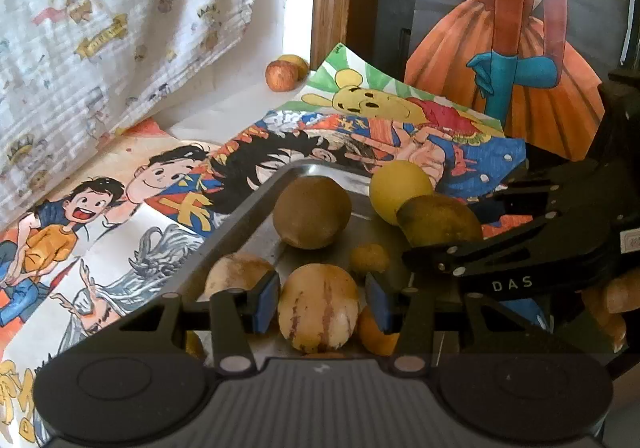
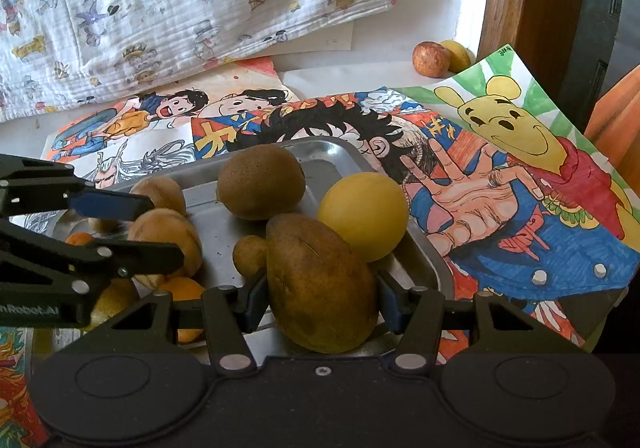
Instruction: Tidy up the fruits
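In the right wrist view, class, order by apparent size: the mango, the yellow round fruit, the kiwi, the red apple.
1. mango, nearest the camera
2. kiwi and yellow round fruit, alike
3. red apple, farthest away

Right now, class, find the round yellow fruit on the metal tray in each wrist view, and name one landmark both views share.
Left wrist view: the round yellow fruit sits right of centre, at the tray's far edge, behind the brown-green fruit.
Right wrist view: it sits just right of centre, against the tray's right rim.
Shared landmark: the red apple on the table near the wooden frame.
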The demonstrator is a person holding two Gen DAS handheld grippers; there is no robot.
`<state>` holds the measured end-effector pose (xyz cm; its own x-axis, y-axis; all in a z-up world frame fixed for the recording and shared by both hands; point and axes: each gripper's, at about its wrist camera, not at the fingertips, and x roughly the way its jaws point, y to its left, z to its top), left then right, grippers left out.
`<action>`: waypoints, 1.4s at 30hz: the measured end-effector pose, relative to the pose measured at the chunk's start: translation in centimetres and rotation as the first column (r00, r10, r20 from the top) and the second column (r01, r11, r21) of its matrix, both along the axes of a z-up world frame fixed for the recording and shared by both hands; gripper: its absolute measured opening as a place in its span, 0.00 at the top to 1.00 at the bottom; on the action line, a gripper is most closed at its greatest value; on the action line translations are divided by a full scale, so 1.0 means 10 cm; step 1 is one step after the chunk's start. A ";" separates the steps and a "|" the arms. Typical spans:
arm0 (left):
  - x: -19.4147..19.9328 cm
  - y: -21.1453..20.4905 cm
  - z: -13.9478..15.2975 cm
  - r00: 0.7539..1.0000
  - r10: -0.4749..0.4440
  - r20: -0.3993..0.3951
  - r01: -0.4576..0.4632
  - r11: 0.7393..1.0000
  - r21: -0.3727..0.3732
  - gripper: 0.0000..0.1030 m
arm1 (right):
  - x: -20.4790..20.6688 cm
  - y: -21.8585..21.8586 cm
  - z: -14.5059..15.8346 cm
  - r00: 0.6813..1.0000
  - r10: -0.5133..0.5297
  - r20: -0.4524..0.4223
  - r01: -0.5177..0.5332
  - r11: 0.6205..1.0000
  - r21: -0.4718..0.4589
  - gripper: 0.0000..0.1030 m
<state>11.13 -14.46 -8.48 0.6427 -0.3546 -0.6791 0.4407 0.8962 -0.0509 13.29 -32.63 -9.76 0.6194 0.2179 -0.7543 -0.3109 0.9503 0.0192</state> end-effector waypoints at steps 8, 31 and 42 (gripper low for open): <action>-0.01 0.16 0.15 0.998 0.047 0.031 -0.046 0.998 -0.038 0.41 | 0.00 0.06 -0.04 1.000 0.008 -0.012 -0.008 1.000 -0.001 0.44; -0.09 0.47 0.29 0.987 0.146 0.069 -0.143 0.989 -0.041 0.17 | -0.42 0.08 0.34 0.993 -0.061 0.105 0.055 0.997 0.059 0.11; -0.37 0.62 0.61 0.974 0.170 0.152 -0.162 0.985 -0.062 0.00 | -0.83 0.21 0.66 0.973 -0.163 0.165 0.138 0.978 0.153 0.01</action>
